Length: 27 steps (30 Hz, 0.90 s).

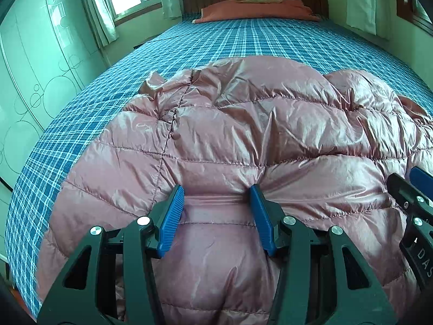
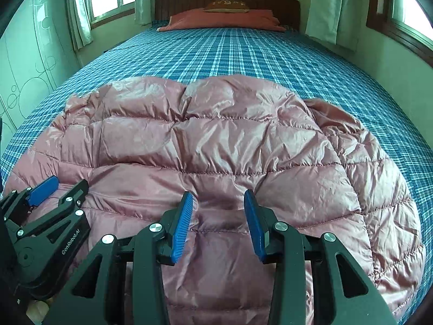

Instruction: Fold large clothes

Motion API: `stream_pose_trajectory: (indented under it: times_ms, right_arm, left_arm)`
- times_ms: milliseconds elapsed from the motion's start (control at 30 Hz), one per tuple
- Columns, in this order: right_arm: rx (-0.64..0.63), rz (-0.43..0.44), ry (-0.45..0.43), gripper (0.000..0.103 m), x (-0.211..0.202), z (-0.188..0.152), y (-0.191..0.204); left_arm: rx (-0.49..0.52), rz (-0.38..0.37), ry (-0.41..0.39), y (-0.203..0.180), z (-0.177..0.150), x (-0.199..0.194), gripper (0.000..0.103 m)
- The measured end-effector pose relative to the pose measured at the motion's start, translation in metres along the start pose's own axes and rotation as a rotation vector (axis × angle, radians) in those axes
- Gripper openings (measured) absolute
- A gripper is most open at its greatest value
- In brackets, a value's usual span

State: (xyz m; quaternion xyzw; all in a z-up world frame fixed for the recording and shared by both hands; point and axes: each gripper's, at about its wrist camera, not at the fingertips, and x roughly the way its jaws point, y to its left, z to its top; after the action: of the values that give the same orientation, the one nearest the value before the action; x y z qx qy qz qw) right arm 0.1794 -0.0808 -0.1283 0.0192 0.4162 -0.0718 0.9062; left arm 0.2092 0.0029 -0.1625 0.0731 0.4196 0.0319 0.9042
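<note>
Pinching the near edge of the pink puffer jacket on the bed with my left tongs and right tongs, I judged an even, level lift best.

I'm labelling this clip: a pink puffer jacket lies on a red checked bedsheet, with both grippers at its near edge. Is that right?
Not quite. The bedsheet is blue checked, not red, as the right wrist view shows. The rest holds: the pink puffer jacket lies on it, with the left gripper and right gripper at its near edge.
</note>
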Motion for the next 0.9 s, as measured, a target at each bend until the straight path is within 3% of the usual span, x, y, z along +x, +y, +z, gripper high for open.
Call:
stream_pose_trajectory:
  times_ms: [167, 600, 900]
  right_arm:
    - [-0.006, -0.015, 0.04, 0.04, 0.017, -0.002, 0.0]
    - [-0.011, -0.022, 0.02, 0.04, 0.033, -0.007, -0.004]
    - [-0.003, -0.02, 0.009, 0.04, 0.029, -0.013, 0.0]
  left_arm:
    - [0.002, 0.002, -0.004, 0.0, 0.0, 0.001, 0.051]
    - [0.002, 0.008, 0.002, 0.002, 0.002, -0.004, 0.051]
    - [-0.14, 0.037, -0.019, 0.07, -0.002, -0.041, 0.051]
